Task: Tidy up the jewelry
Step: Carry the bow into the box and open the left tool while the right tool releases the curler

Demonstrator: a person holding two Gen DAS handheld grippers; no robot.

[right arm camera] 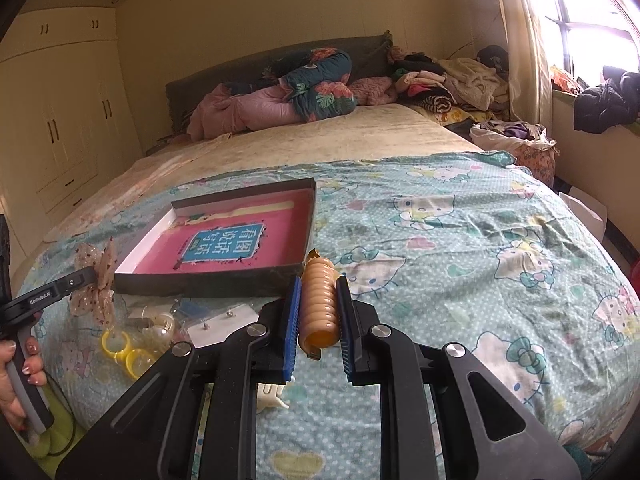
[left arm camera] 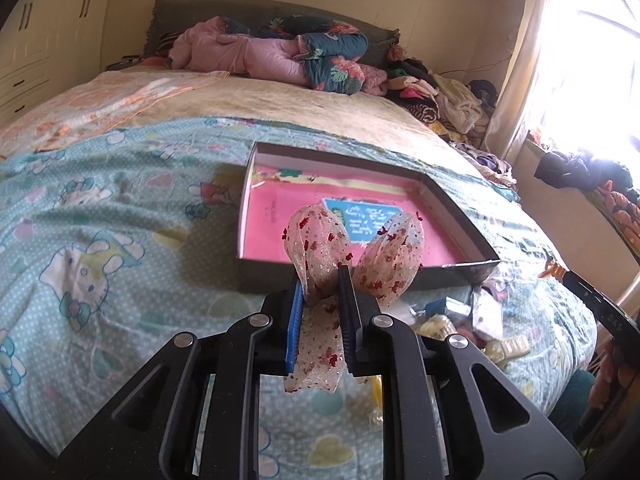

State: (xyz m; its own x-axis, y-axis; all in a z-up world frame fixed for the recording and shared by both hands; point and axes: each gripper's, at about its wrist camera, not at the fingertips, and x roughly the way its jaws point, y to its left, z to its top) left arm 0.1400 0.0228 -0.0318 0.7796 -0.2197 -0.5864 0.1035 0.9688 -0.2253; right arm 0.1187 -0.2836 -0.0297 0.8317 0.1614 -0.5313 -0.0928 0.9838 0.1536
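A sheer glittery ribbon bow with red specks (left arm camera: 352, 256) hangs above the shallow dark cardboard box (left arm camera: 452, 200); a ribbed amber hair clip (right arm camera: 318, 308) is held nearby.

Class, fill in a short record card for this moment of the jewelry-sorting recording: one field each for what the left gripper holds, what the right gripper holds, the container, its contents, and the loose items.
left gripper: shut on sheer glittery bow with red specks
right gripper: shut on ribbed orange-tan hair clip
container: shallow dark cardboard box, open, on the cartoon-cat bedspread
contents: pink book with a blue label
loose items: yellow rings in front of the box
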